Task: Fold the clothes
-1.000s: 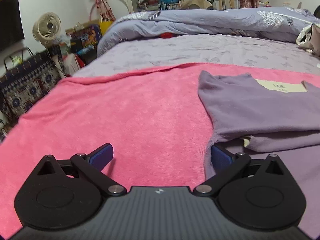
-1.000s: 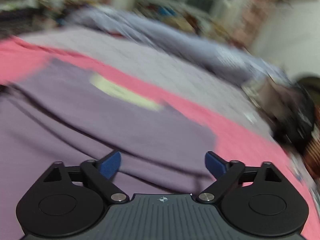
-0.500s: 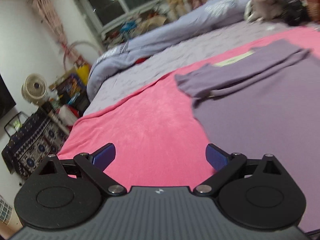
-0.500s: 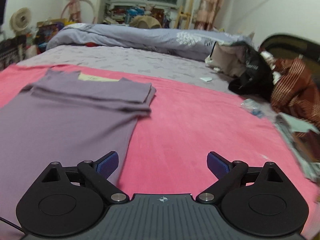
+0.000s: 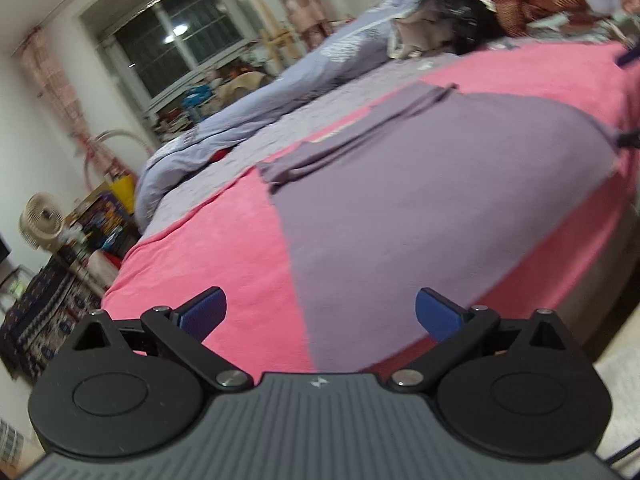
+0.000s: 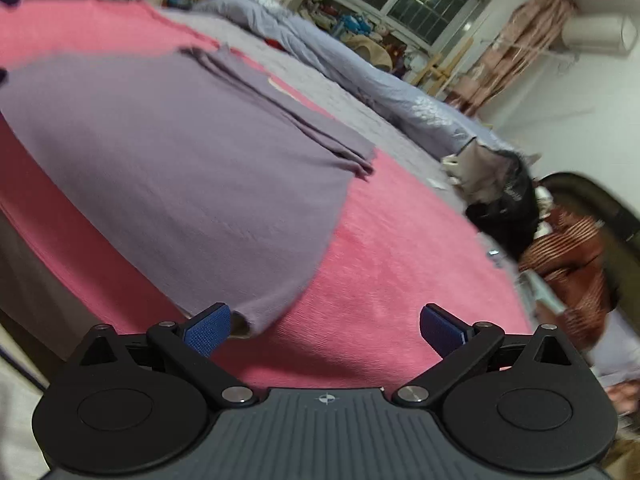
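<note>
A purple garment (image 5: 420, 208) lies flat on a pink blanket (image 5: 224, 248), its sleeves folded in across the far end. It also shows in the right wrist view (image 6: 180, 168). My left gripper (image 5: 320, 314) is open and empty, just above the garment's near left hem at the bed's front edge. My right gripper (image 6: 326, 330) is open and empty at the near right hem corner, its left fingertip (image 6: 208, 328) beside the cloth's edge.
A lilac duvet (image 5: 280, 92) lies along the far side of the bed. A heap of dark and striped clothes (image 6: 560, 248) sits at the right end. A fan (image 5: 40, 224) and clutter stand at the left wall. The bed's front edge drops off close below both grippers.
Both grippers have pulled back from the folded sleeves at the far end to the garment's near hem, tilting as they went. Both stayed open.
</note>
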### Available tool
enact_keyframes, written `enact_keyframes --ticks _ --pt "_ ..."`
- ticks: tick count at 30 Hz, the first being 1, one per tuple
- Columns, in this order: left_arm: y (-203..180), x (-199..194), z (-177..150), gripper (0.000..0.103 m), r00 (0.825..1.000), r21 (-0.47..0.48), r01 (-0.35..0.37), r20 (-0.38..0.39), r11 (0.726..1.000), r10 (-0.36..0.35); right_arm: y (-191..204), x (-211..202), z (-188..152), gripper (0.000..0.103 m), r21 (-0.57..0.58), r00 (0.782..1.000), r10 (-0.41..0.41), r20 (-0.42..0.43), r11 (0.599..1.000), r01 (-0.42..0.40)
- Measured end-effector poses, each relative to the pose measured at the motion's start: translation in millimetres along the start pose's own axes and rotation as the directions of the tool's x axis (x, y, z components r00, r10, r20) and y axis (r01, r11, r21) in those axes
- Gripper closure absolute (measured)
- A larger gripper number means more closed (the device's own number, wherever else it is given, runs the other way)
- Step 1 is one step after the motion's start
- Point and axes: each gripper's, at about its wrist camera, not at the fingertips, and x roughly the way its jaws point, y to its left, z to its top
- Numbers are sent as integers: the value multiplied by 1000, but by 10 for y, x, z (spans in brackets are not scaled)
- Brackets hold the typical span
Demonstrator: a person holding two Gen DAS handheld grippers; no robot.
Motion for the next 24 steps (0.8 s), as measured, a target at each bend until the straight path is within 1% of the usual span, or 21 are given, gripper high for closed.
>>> enact_keyframes --ticks 2,3,6,8,10,13,15,17,21,24 --pt "-111 27 10 0 1000 29 18 -5 999 -18 92 59 -10 1 -46 999 -35 -22 998 34" --pt "-149 50 15 0 999 35 32 -9 999 -32 131 61 -27 1 -66 999 -34 -22 997 32" --pt "-258 95 2 0 998 50 69 -18 996 -68 271 37 -78 1 -151 1000 -7 9 988 8" --pt "-302 118 -7 0 997 60 75 -27 995 -74 346 56 -115 1 -193 999 -26 26 981 30" --pt "-328 136 -15 0 997 70 72 -37 995 -70 346 94 -112 1 -181 997 -72 36 980 77" --pt "-318 164 -24 0 996 62 79 -50 995 -76 241 164 -93 0 -120 992 -121 27 985 123" --pt "-302 190 -37 0 995 52 79 -60 996 -75 170 218 -86 0 -82 993 -120 1 989 120" --pt "-287 223 -54 0 994 40 80 -76 996 -77 146 235 -89 0 -70 993 -116 -12 991 115" --pt "-235 271 -93 0 992 6 76 -98 997 -75 165 240 -96 0 -108 994 -108 5 988 108" --pt "-170 331 -120 0 991 -30 58 -122 998 -62 195 210 -109 0 -130 997 -79 3 988 78"
